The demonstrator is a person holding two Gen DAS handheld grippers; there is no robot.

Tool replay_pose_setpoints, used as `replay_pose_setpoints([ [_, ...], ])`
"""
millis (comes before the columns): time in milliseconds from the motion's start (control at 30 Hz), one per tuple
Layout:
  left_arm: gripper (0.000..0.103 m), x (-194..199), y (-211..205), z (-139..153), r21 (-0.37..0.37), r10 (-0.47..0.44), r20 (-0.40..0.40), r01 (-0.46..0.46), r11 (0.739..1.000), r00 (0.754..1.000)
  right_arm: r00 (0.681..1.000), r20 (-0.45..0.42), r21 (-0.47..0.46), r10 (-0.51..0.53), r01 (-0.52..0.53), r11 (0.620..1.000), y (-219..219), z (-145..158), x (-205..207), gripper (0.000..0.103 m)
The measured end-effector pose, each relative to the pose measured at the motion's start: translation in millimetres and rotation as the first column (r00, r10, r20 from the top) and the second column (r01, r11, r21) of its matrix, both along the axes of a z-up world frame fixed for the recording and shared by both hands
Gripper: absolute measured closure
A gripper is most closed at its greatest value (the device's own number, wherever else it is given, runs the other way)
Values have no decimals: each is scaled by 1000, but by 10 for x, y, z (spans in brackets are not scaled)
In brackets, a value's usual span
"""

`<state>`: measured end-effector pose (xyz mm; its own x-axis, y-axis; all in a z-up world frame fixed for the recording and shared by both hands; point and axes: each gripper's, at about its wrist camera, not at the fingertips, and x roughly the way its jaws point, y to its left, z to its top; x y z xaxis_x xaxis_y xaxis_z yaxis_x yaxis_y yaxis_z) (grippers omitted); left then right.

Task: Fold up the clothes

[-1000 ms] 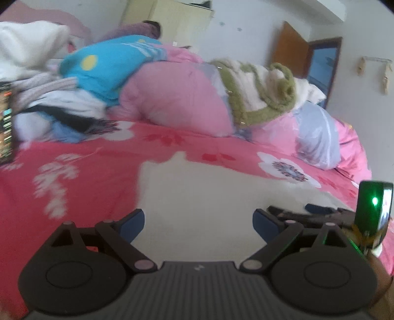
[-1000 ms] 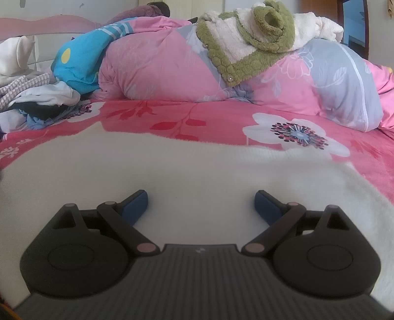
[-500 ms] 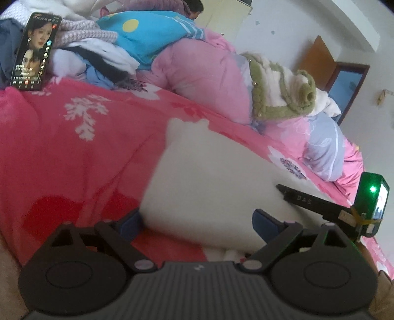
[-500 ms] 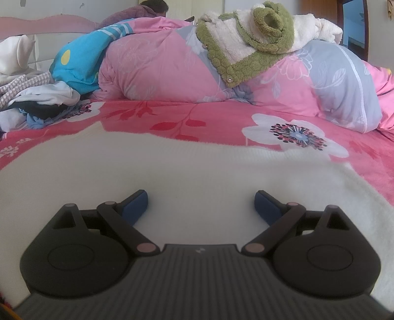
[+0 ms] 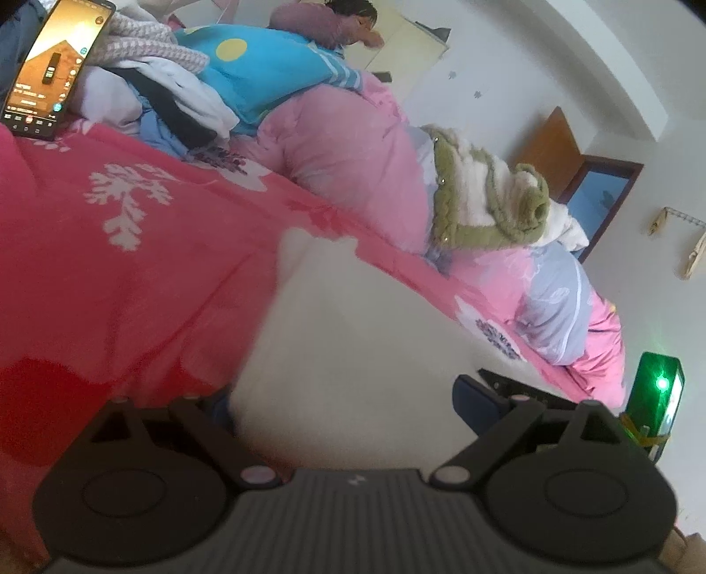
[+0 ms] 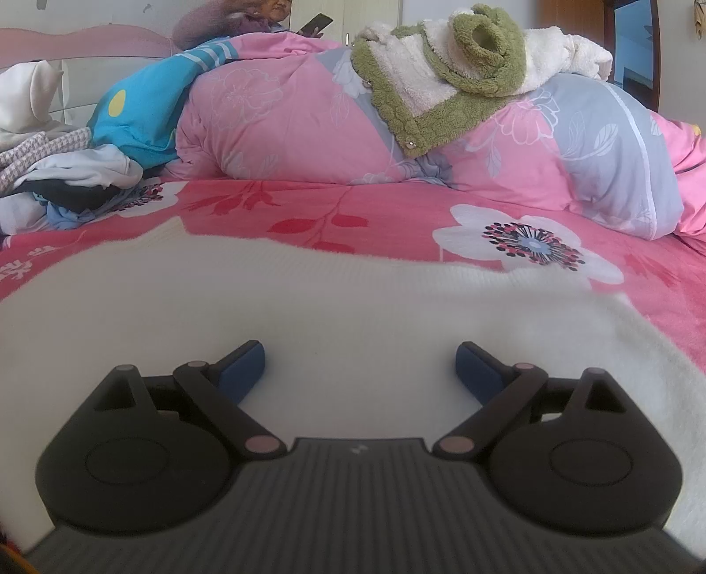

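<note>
A white knit garment (image 5: pixel 353 335) (image 6: pixel 344 309) lies flat on the red flowered bedspread (image 5: pixel 132 273) (image 6: pixel 375 207). My left gripper (image 5: pixel 348 397) is open at the garment's near left edge; the left finger sits partly behind the cloth, the right finger (image 5: pixel 476 397) over it. My right gripper (image 6: pixel 359 366) hovers open low over the middle of the garment, nothing between its fingers. In the left wrist view the right gripper's black finger and green-lit body (image 5: pixel 657 388) show at the right.
A pink and grey quilt (image 6: pixel 309 115) with a green-trimmed fleece (image 6: pixel 445 75) on it runs along the back. A heap of clothes (image 5: pixel 167 88) (image 6: pixel 57 176) and a lit phone (image 5: pixel 53 66) are at the left. A person (image 6: pixel 247 22) with a phone sits behind the quilt.
My left gripper has swung left and tilted, reaching the garment's left edge, so the phone and clothes heap came into view. The right gripper has stayed still over the garment.
</note>
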<state>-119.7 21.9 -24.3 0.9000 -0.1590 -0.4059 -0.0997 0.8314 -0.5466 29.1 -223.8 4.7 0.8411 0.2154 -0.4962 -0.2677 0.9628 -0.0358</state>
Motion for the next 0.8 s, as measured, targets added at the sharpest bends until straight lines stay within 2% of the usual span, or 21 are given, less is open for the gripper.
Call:
replay_pose_setpoints([
  [367, 4, 79, -38, -10, -42, -35, 53, 37, 998, 998, 1000, -2, 2, 0, 0, 1000, 0, -1, -2, 9],
  [567, 5, 345, -26, -4, -74, -6, 62, 10, 997, 998, 1000, -4, 3, 0, 0, 1000, -2, 6, 2, 9],
  [633, 7, 461, -20, -8, -82, 14, 55, -9, 997, 998, 1000, -5, 5, 1, -1, 1000, -2, 8, 4, 9],
  [700, 19, 571, -25, 4, -71, 34, 35, -31, 997, 999, 1000, -6, 8, 1, -1, 1000, -6, 8, 6, 9],
  [767, 26, 661, -12, 19, -70, 39, 19, -38, 997, 999, 1000, -8, 13, 2, -2, 1000, -17, 5, 11, 8],
  [800, 33, 687, 5, 30, -77, 37, 19, -35, 996, 999, 1000, -11, 17, 3, -3, 1000, -23, 6, 11, 8],
])
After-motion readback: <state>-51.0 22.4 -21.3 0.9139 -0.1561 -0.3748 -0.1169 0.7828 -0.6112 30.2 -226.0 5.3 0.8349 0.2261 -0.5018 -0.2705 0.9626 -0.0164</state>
